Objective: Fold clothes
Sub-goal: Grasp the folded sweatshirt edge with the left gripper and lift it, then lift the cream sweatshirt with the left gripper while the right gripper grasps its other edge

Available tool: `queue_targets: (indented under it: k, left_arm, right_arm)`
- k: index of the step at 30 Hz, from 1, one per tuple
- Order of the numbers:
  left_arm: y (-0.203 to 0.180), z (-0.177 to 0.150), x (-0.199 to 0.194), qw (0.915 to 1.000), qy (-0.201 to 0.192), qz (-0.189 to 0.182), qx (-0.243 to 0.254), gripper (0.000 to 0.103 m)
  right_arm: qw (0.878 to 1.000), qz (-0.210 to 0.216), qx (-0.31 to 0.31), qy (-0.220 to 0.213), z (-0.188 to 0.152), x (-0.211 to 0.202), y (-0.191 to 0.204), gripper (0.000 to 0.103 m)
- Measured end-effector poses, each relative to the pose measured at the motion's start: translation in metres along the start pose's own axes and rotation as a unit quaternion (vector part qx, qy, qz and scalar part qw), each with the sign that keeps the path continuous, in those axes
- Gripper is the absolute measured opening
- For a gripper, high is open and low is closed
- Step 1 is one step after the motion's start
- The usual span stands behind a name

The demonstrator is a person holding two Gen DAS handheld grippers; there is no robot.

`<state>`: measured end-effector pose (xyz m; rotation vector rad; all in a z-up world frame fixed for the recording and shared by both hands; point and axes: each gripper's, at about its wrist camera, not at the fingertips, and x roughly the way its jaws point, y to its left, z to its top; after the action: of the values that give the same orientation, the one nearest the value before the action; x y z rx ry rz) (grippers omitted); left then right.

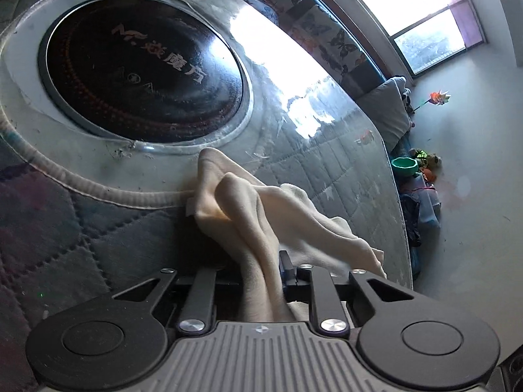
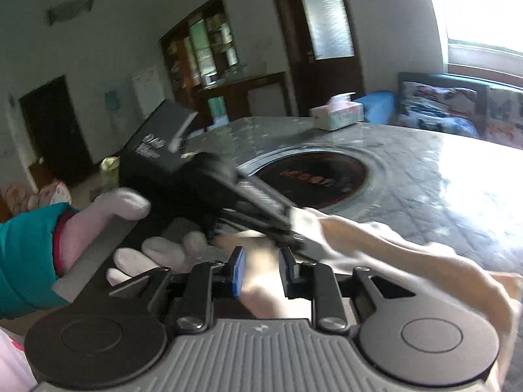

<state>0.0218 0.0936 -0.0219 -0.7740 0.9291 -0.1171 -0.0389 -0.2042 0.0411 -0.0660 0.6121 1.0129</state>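
Lower centre of the left wrist view: the left hand-held gripper [image 1: 261, 277] is clenched on a bunched fold of the cream garment [image 1: 248, 215], which rises out of its jaws toward mid-frame.
Garment position: gathered and twisted in ridges, partly lifted off the quilted table [image 1: 343, 176]; its far end lies just below the round black hob [image 1: 143, 78] set in the table, upper left of the frame.
Right hand-held gripper [image 2: 261, 274]: cloth fills the gap between its fingers in the lower centre of the right wrist view; blur keeps me from saying whether it is pinching or slack, so I cannot tell.
Other gripper seen: the left hand-held gripper crosses mid-frame of the right wrist view, held by a white-gloved hand [image 2: 153, 254].
Done so far: nothing reads as a finished fold; no flat panel or crisp crease shows.
Left to do: by my judgement, nearly all, meaning spreading the garment flat, then folding it.
Background: a tissue box [image 2: 336, 114] sits at the table's far edge.
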Motion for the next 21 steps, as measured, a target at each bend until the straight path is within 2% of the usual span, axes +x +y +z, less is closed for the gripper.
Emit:
queue_targets:
  k: [5,7,11,15,18,20,21]
  left_arm:
    - [-0.003,-0.001,-0.002,0.9995,-0.010,0.007,0.030,0.020]
    - [-0.005,-0.002,-0.001,0.9991,-0.013,0.011,0.038,0.020]
    - [-0.008,-0.002,-0.001,0.9984,-0.015,0.018,0.051,0.020]
    - [-0.010,0.000,0.000,0.9977,-0.018,0.023,0.061,0.020]
    - [-0.012,0.000,0.001,0.9969,-0.019,0.027,0.072,0.020]
    - [-0.013,0.000,0.002,0.9964,-0.020,0.030,0.077,0.020]
    - [-0.014,0.000,0.003,0.9961,-0.021,0.031,0.079,0.020]
  right_arm:
    - [0.995,-0.095,0.032,-0.004,-0.011,-0.022,-0.043,0.029]
    - [0.989,-0.137,0.047,-0.002,-0.017,-0.027,-0.064,0.038]
    - [0.975,-0.203,0.088,0.005,-0.027,-0.029,-0.108,0.039]
    - [0.965,-0.227,0.132,0.007,-0.038,-0.027,-0.136,0.046]
    - [0.964,-0.205,0.167,0.002,-0.046,-0.026,-0.144,0.046]
    - [0.966,-0.201,0.162,-0.001,-0.047,-0.024,-0.142,0.046]
    - [0.967,-0.196,0.161,-0.002,-0.047,-0.022,-0.140,0.036]
